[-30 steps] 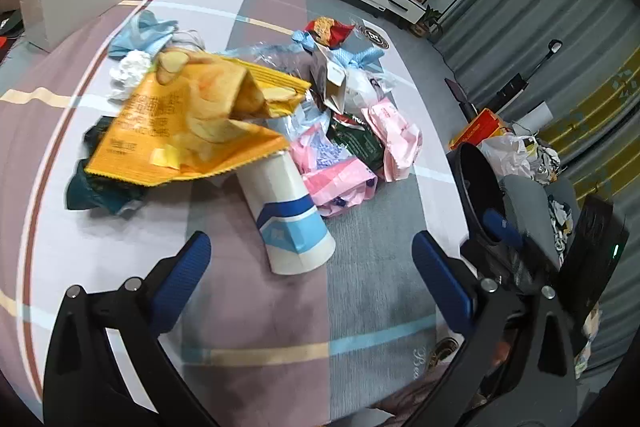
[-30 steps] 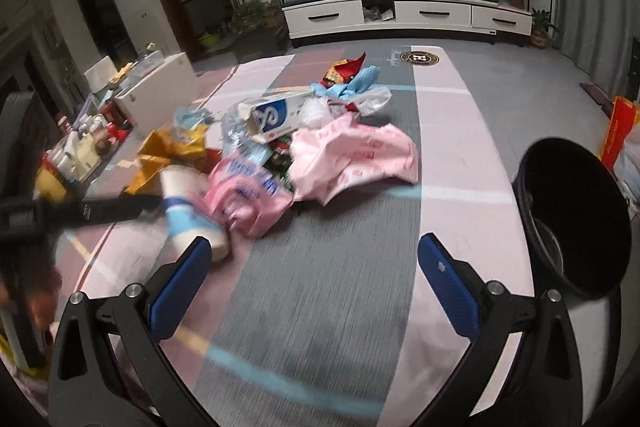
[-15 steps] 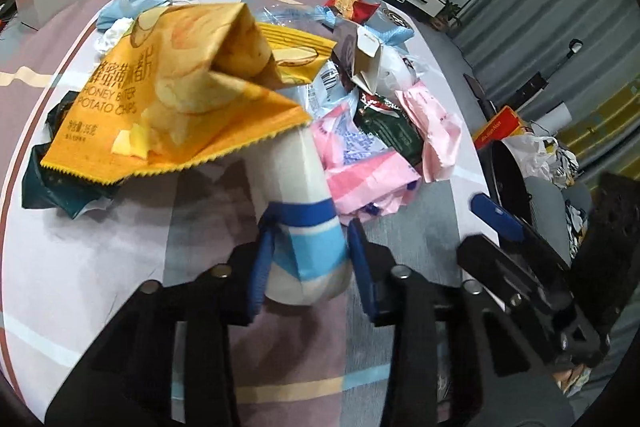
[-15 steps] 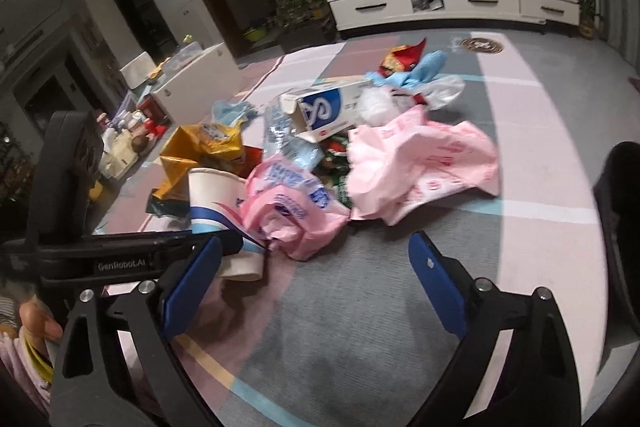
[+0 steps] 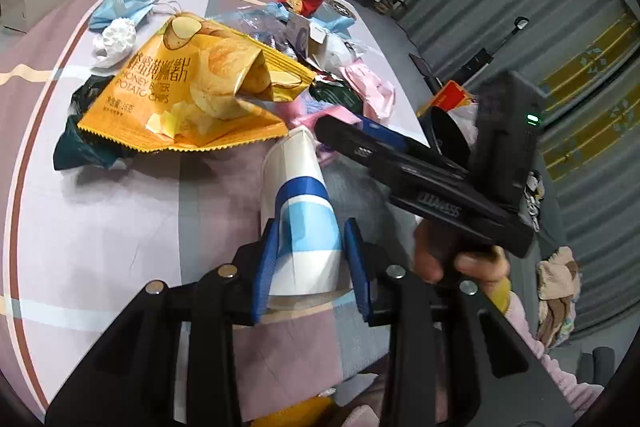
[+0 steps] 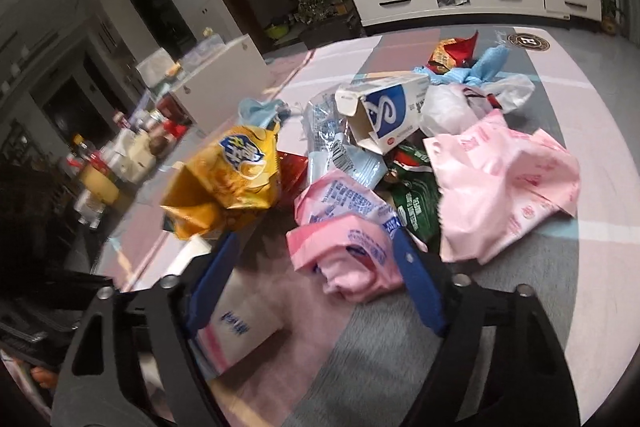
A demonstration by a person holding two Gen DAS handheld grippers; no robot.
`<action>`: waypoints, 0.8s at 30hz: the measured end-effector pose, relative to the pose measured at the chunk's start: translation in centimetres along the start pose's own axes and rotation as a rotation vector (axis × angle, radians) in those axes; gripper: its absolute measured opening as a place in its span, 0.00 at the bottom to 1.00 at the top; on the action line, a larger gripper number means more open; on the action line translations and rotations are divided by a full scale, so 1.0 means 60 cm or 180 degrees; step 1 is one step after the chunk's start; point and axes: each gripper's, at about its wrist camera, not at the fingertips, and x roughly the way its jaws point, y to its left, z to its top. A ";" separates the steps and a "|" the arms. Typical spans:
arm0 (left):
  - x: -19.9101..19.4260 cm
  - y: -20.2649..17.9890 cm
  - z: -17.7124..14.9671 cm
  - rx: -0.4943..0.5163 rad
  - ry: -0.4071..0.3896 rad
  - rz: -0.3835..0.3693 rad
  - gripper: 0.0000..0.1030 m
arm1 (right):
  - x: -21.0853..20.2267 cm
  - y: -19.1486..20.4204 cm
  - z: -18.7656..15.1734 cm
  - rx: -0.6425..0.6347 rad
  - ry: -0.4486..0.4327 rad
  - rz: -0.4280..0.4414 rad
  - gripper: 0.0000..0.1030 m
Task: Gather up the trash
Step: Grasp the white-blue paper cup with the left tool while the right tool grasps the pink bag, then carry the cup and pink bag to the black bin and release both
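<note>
The left gripper is clamped on the paper cup, both blue pads pressing its wall near the wide mouth; the cup lies on its side at the near edge of the litter pile. The right gripper stands with jaws apart around the front of a pink plastic bag, not yet closed on it. Advice: lift the cup gently, since thin paper may crush, and carry it across to the black bin on the right. Legible writing: the yellow chip bag reads "HONEY BUTTER POTATO CHIPS". Print on the white carton is illegible.
</note>
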 end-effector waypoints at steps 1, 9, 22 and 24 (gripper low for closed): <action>0.000 -0.002 0.000 0.0011 -0.0002 -0.0009 0.33 | 0.006 -0.001 -0.002 -0.0026 0.0035 -0.0051 0.57; -0.015 -0.040 -0.012 0.0231 0.0047 -0.0174 0.32 | -0.081 -0.036 -0.021 0.0340 -0.0105 0.0326 0.31; 0.033 -0.220 0.100 0.0675 -0.0287 -0.0356 0.32 | -0.309 -0.257 -0.046 0.1478 -0.1280 -0.0026 0.31; 0.080 -0.272 0.135 0.0793 -0.0242 -0.0414 0.32 | -0.338 -0.297 -0.062 0.1652 -0.1425 -0.0462 0.31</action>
